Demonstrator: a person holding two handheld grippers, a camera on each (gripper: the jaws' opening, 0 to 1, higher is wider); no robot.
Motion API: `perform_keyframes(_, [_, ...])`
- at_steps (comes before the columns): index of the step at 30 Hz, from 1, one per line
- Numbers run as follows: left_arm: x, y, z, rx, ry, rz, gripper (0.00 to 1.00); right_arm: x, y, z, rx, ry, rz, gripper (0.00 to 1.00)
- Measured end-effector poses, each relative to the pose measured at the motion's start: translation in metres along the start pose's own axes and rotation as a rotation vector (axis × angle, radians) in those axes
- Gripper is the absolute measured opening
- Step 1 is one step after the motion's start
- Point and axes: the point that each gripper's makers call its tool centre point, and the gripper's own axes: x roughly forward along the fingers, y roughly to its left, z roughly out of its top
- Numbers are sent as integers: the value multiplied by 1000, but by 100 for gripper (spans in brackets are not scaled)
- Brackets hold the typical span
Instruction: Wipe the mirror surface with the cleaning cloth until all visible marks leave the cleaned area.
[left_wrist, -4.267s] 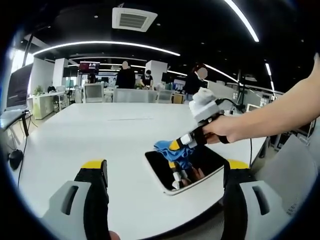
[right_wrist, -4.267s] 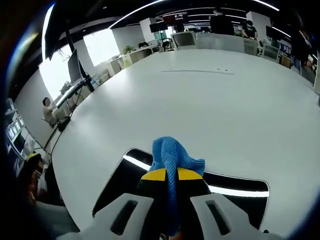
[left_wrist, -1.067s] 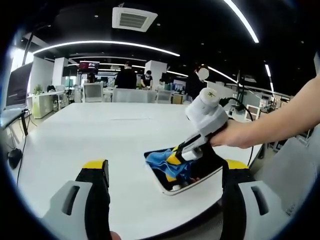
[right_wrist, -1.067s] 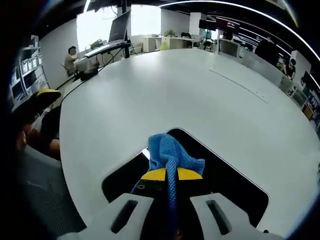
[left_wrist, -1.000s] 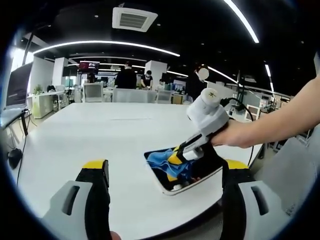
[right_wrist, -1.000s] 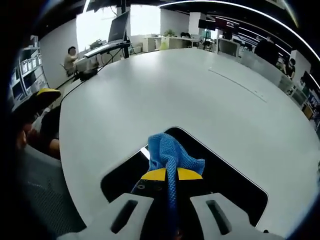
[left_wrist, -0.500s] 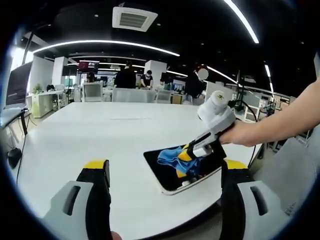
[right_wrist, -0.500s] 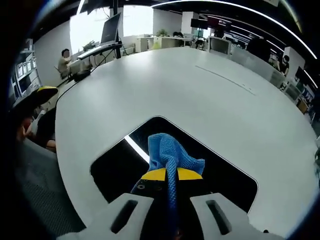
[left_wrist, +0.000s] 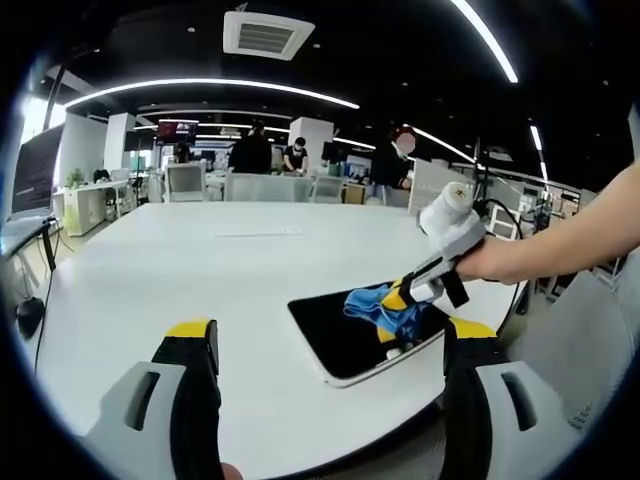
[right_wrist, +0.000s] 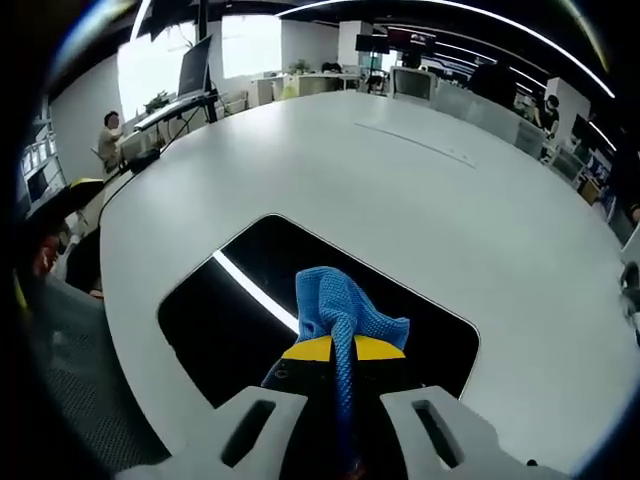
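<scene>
Bright ceiling strip lights (left_wrist: 480, 40), dark ceiling, window glare (right_wrist: 250, 45), strip reflected in mirror (right_wrist: 255, 292), fisheye-bent edges

Quick count: one mirror (left_wrist: 345, 335), a dark rounded rectangle, lying on one big white table (left_wrist: 200, 270). One blue cleaning cloth (right_wrist: 340, 305) on the glass. Two grippers: the left gripper (left_wrist: 330, 400) and the right gripper (left_wrist: 400, 297), which comes into the left gripper view with one hand (left_wrist: 490, 262) on it. At least three people stand at the back of the office.
</scene>
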Motion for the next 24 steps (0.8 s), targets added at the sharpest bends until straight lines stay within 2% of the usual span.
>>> perform_keyframes(24, [0, -1, 0, -3, -2, -7, 91, -28, -54, -37, 129, 18, -81, 0])
